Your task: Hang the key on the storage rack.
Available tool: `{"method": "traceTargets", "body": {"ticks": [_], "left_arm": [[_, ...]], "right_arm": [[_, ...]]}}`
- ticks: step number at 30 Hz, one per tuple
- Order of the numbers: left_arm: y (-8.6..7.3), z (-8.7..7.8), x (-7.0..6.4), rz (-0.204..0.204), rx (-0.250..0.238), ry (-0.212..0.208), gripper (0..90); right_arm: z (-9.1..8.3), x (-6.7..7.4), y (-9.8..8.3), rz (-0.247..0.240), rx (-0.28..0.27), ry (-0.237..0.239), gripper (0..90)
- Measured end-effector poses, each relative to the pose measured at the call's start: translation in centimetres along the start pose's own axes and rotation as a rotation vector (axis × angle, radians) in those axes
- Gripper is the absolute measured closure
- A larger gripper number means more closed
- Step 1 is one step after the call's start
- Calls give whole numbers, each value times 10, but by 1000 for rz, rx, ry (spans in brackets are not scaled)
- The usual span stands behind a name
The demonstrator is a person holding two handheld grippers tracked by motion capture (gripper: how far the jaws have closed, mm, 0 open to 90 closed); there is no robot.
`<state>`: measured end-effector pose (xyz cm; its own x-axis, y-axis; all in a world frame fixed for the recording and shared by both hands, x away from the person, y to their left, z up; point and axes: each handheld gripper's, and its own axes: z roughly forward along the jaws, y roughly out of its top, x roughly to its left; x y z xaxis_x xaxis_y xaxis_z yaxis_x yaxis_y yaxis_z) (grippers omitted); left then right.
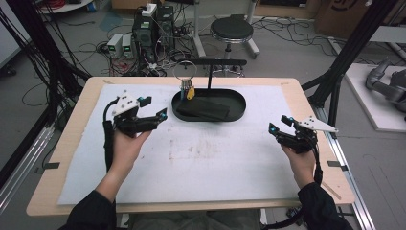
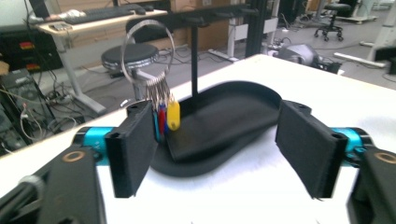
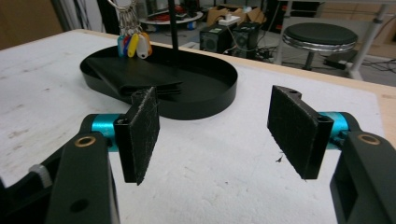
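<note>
A black oval tray (image 1: 239, 103) sits at the back middle of the white mat, with a thin black T-shaped stand (image 1: 209, 72) rising from it. A metal key ring (image 1: 185, 72) with coloured tags (image 1: 190, 92) hangs from the stand's left end. A flat, folded black item (image 1: 203, 109) lies in the tray. My left gripper (image 1: 154, 108) is open just left of the tray, with nothing between its pads. In the left gripper view the key ring (image 2: 148, 51) and tags (image 2: 173, 115) hang beyond the left pad. My right gripper (image 1: 279, 123) is open near the table's right edge, pointing toward the tray (image 3: 205, 109).
The white mat (image 1: 206, 158) covers most of the wooden table (image 1: 67, 143). Behind the table, a black stool (image 1: 231, 29), computer boxes (image 1: 153, 28) and loose cables stand on the floor. A black frame post (image 1: 344, 62) rises at the right.
</note>
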<state>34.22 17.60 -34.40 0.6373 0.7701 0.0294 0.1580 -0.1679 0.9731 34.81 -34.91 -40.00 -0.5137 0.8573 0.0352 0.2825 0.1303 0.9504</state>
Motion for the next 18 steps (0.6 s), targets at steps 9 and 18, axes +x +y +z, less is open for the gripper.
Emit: {"method": "traceTargets", "body": {"ticks": [9,18], "left_arm": [[-41,-36,7,11,-10,48,238],[-57,-49,17,25,-15,76,238]], "right_arm": [[5,4,2,-7,3,-24,348],[7,6,2,-11,14,-28,348]]}}
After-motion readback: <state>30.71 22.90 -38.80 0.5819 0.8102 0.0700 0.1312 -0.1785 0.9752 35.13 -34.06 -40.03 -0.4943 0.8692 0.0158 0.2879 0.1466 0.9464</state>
